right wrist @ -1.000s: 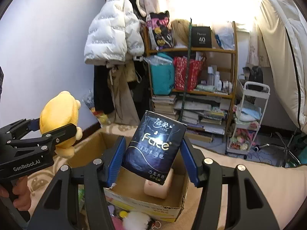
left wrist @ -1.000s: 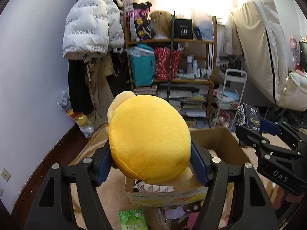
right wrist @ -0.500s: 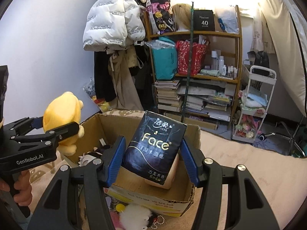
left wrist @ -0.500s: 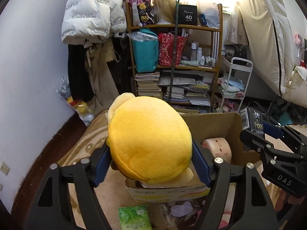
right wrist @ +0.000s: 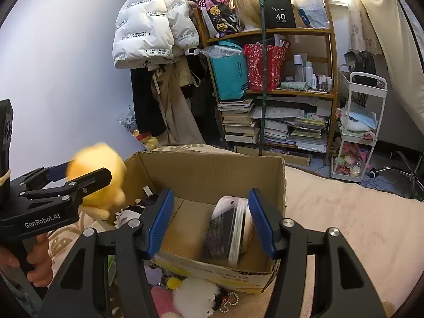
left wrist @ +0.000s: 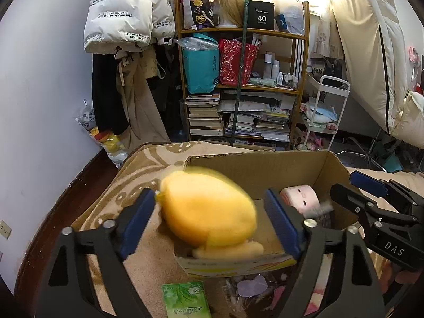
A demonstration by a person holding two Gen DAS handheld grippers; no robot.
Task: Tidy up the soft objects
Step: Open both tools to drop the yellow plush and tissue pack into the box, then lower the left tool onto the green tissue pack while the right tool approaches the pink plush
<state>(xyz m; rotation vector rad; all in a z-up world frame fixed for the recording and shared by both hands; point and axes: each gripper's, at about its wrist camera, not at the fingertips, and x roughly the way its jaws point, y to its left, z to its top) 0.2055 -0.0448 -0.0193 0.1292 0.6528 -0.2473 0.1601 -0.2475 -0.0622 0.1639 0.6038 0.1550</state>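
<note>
1. The left gripper (left wrist: 209,220) has its jaws opening, and they stand wide. The yellow plush toy (left wrist: 209,212) is between the blue pads (left wrist: 137,220) but blurred, with a gap showing on either side, so neither pad presses on it.
2. The plush hangs over the near left corner of the cardboard box (left wrist: 265,167), partly above the box's front wall.
3. The right gripper (right wrist: 209,222) also stands apart, roughly half wide. The dark tissue pack (right wrist: 222,233) is blurred between its pads (right wrist: 261,222) and touched by neither; it is inside the box, towards the right wall.
4. Just behind the pack a pale pink roll-shaped soft toy (left wrist: 299,198) lies on the box floor beside the right wall.
5. In the right wrist view a small dark-and-white plush (right wrist: 132,212) sits in the box's left near corner, under the left gripper.
6. The box rests on a beige patterned blanket (left wrist: 132,175). Against its front wall lie a green tissue pack (left wrist: 185,299), a white fluffy toy (right wrist: 196,296) and other small soft things.
7. A hand (right wrist: 37,259) grips the left gripper's handle at the lower left of the right wrist view.
8. Behind the box stand a wooden shelf (left wrist: 246,84) crowded with books and bags, and a white puffer jacket (left wrist: 119,13) hanging on the wall.
</note>
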